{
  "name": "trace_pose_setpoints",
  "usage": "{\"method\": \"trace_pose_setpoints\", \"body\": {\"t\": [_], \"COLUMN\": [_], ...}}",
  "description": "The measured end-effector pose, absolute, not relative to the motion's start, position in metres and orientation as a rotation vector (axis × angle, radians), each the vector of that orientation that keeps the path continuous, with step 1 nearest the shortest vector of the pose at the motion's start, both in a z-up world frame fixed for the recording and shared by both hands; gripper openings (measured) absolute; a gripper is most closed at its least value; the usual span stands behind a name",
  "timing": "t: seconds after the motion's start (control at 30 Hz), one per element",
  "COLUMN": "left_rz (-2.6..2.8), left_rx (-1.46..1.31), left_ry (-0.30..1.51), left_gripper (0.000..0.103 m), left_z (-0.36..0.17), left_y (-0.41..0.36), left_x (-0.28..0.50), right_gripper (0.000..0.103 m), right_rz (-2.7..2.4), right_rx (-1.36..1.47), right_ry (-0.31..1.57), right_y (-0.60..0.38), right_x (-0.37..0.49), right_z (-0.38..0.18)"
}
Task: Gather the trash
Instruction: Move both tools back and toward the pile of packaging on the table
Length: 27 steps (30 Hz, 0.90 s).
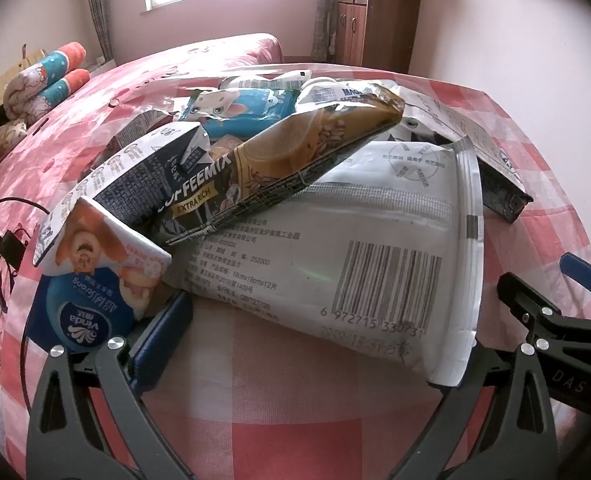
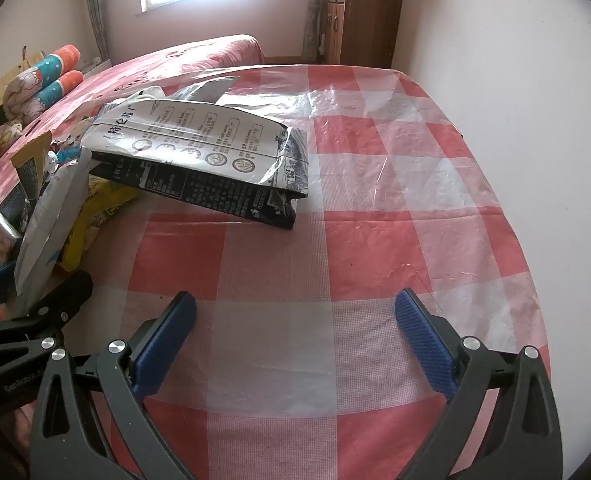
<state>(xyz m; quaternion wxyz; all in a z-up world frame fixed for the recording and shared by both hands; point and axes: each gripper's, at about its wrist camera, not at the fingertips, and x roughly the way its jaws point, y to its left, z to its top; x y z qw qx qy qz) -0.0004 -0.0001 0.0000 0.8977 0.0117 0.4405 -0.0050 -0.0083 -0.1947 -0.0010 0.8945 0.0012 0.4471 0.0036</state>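
Two wrist views, both angled down at the table with its red-and-white checked plastic cloth (image 2: 375, 248). I read both pairs of fingers as spread wide, nothing between the pads.

Left view only: the left gripper (image 1: 315, 340) sits just before the trash heap. Nearest it is a large white flat pouch with a printed barcode (image 1: 355, 264), its lower edge lying between the fingers without clear contact. Across it leans a brown-and-black coffee-mix packet (image 1: 279, 168); a blue tissue pack (image 1: 83, 320) lies just beside the left blue finger pad (image 1: 163, 344). A black cable with a plug (image 1: 7, 240) lies at the far left.

Right view only: the right gripper (image 2: 295, 344) hovers over bare cloth, well apart from the heap at left. A crumpled black-and-white printed bag (image 2: 215, 160) faces it; a yellow wrapper (image 2: 95, 216) shows beneath.
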Motion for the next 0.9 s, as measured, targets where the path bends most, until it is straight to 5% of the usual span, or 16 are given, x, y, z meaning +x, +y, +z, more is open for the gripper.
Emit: {"method": "trace_pose_setpoints", "body": {"t": [0.53, 0.9], "left_rz": [0.002, -0.028], "left_rx": [0.059, 0.067], "left_ry": [0.857, 0.759], "left_gripper": [0.099, 0.099], "left_z": [0.022, 0.065], "left_y": [0.008, 0.027], "left_x": [-0.045, -0.095], "right_gripper": [0.098, 0.098], "right_rz": [0.008, -0.031], "right_rx": [0.042, 0.009], "right_ry": [0.912, 0.67], "right_y": [-0.196, -0.197], "right_x": [-0.051, -0.121], "right_z": [0.004, 0.055]}}
